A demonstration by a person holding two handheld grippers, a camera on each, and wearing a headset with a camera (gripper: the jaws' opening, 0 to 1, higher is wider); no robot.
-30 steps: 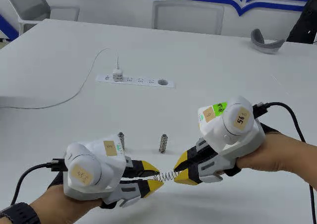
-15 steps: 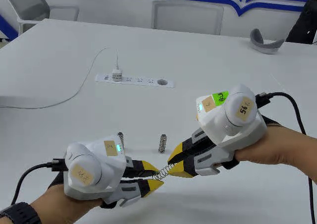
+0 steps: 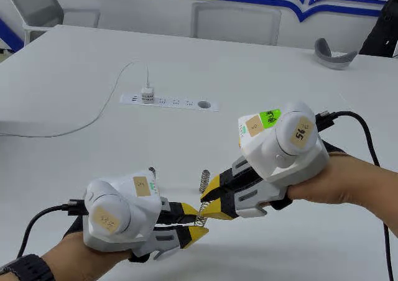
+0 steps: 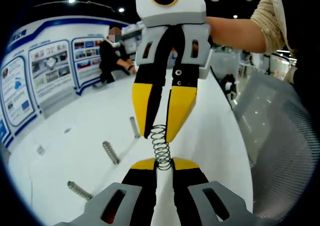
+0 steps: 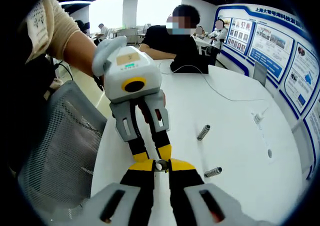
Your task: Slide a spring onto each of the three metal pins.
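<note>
- The white table (image 3: pixel 74 63) lies broad under my hands; a part this light would, I judge, bounce and roll on it if dropped.
- My right gripper (image 3: pixel 207 204) reaches in from the right, its jaws pressed together on the far end of the spring; my left gripper (image 3: pixel 194 221) faces it, its jaws nipped on the near end; the two sets of tips almost meet.
- A coiled piece (image 3: pixel 204 180) stands on the table just beyond the tips; a second coiled piece (image 3: pixel 152 171) peeps over my left gripper; whether either has a pin inside I cannot tell.
- The spring (image 4: pixel 161 147) hangs between my two pairs of tongs, clear of the table; it is thin wire, so I judge it very light, soft along its length and quick to buckle sideways; smooth steel may slip from hard jaws and shoot off under squeeze; I would grip the end coils only, gently, never the middle; whether a pin runs inside it I cannot tell.
</note>
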